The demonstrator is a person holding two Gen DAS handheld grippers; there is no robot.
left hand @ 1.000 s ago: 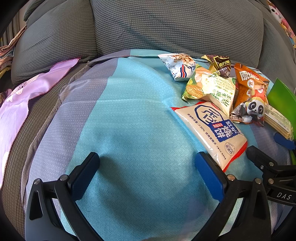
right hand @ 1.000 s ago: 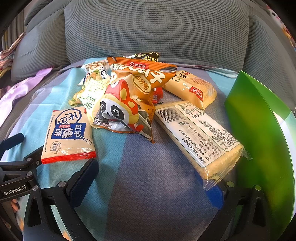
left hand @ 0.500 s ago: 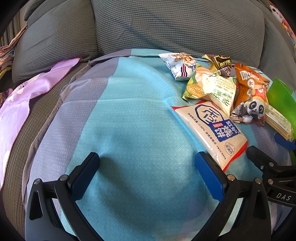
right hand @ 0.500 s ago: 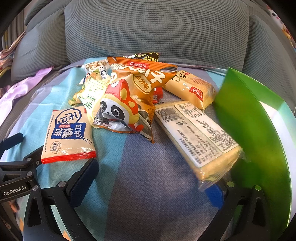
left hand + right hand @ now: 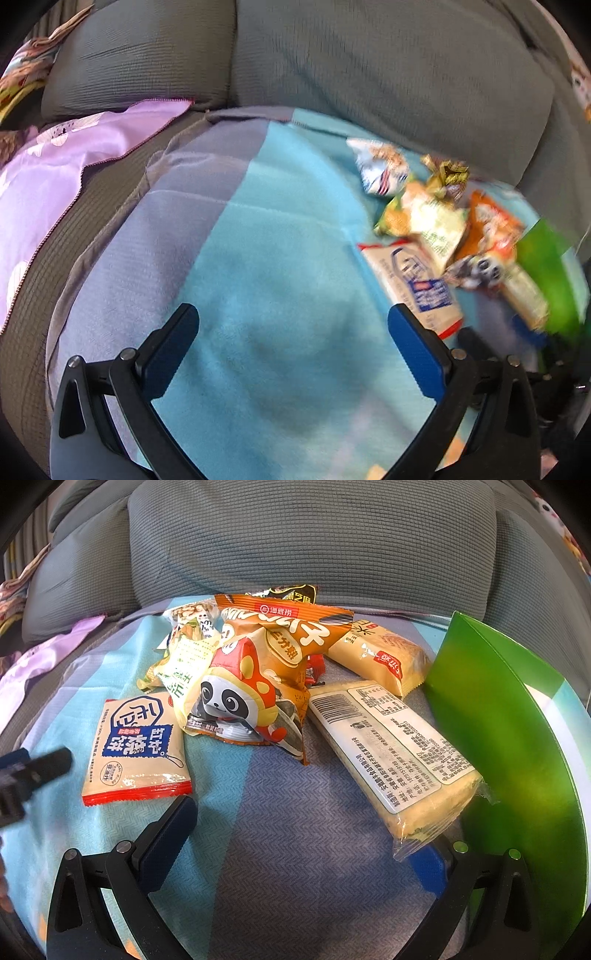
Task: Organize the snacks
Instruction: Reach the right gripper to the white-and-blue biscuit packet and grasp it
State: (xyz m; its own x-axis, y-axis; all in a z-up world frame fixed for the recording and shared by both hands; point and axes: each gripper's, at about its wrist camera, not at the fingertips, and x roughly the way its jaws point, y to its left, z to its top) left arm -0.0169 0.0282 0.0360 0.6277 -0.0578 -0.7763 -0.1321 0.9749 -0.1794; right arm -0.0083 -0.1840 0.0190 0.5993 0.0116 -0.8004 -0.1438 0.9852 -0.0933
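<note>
Several snack packs lie in a heap on a blue-and-grey cloth (image 5: 295, 812) on a sofa. In the right wrist view: a cream pack with a red edge (image 5: 136, 747), an orange panda bag (image 5: 266, 675), a pale green bag (image 5: 184, 664), a long clear-wrapped pack with a white label (image 5: 399, 760) and a yellow pack (image 5: 380, 657). My right gripper (image 5: 303, 834) is open and empty; the long pack's near end lies over its right finger (image 5: 428, 867). My left gripper (image 5: 291, 343) is open and empty over bare cloth, left of the cream pack (image 5: 413, 284).
A green box wall (image 5: 517, 746) stands upright at the right, against the long pack. Grey back cushions (image 5: 314, 542) rise behind the heap. A lilac cloth (image 5: 55, 173) lies at the left. The left gripper's tip (image 5: 33, 768) shows at the right wrist view's left edge.
My left gripper has swung left and up; its view is blurred and the snacks sit further right. The green box moved in against the long pack. My right gripper stayed nearly still.
</note>
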